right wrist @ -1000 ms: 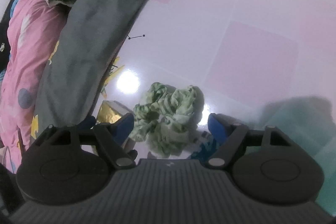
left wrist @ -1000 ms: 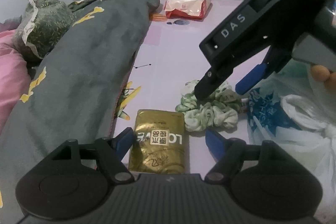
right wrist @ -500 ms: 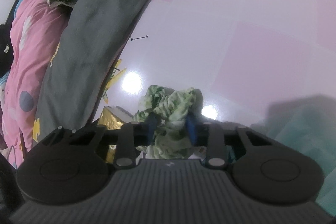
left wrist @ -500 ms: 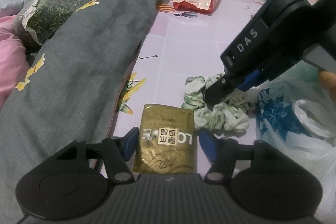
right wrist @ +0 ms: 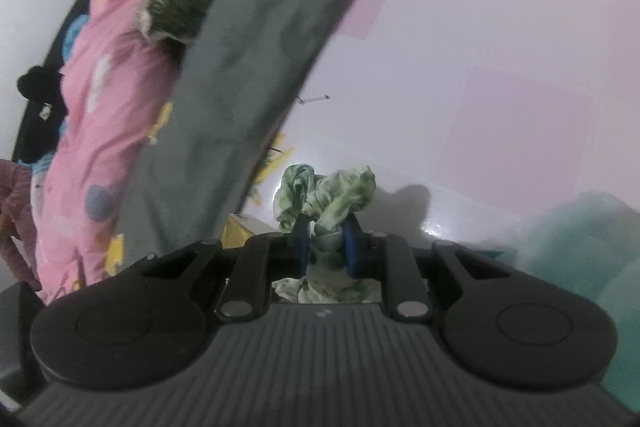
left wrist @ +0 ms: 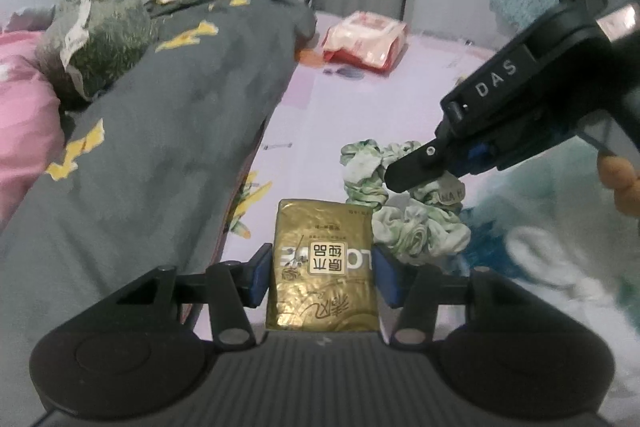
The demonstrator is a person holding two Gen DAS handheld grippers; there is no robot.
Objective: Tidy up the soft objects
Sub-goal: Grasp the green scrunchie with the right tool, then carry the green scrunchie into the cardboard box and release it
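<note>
Scrunchie (right wrist: 328, 195) pinched w/ right gripper (right wrist: 326, 243); gold pack (left wrist: 324, 267) only left view.

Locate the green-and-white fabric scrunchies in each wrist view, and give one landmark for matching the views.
Left wrist: green-and-white fabric scrunchies, right of centre, behind the gold foil packet, under the right gripper.
Right wrist: bottom centre, pinched between the blue pads, bunching above them.
Shared landmark: dark grey quilt with yellow patches, on the left in both views.
</note>
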